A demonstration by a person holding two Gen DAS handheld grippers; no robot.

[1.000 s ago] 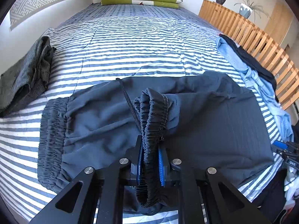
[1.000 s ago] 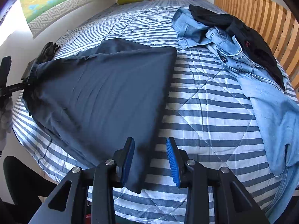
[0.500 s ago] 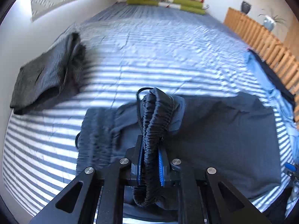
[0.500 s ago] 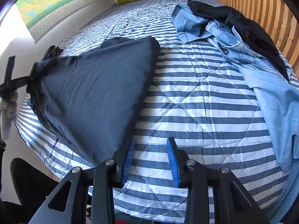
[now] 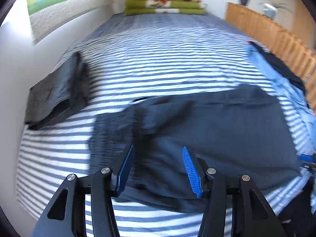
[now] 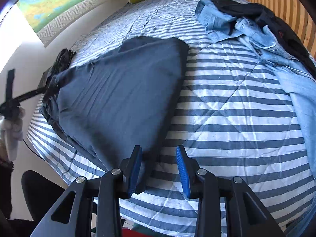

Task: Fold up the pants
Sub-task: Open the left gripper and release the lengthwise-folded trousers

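Moments ago the left gripper (image 5: 158,165) pinched the stretchy waistband; now its jaws are opening and nothing sits between them, so the waistband has dropped onto the dark blue pants (image 5: 217,130). The pants lie folded flat on the striped bed cover (image 6: 227,118), near the edge closest to us. The right gripper (image 6: 159,169) hangs just beside the pants' corner with its jaws partly apart and holding nothing. To do this step well, I think both grippers should lift away straight so the fold does not get pulled crooked. The bed is soft and quilted. A folded grey cloth (image 5: 55,92) lies by the wall, a blue denim pile (image 6: 256,39) by the wooden slats, and green blankets (image 5: 164,6) at the far end.
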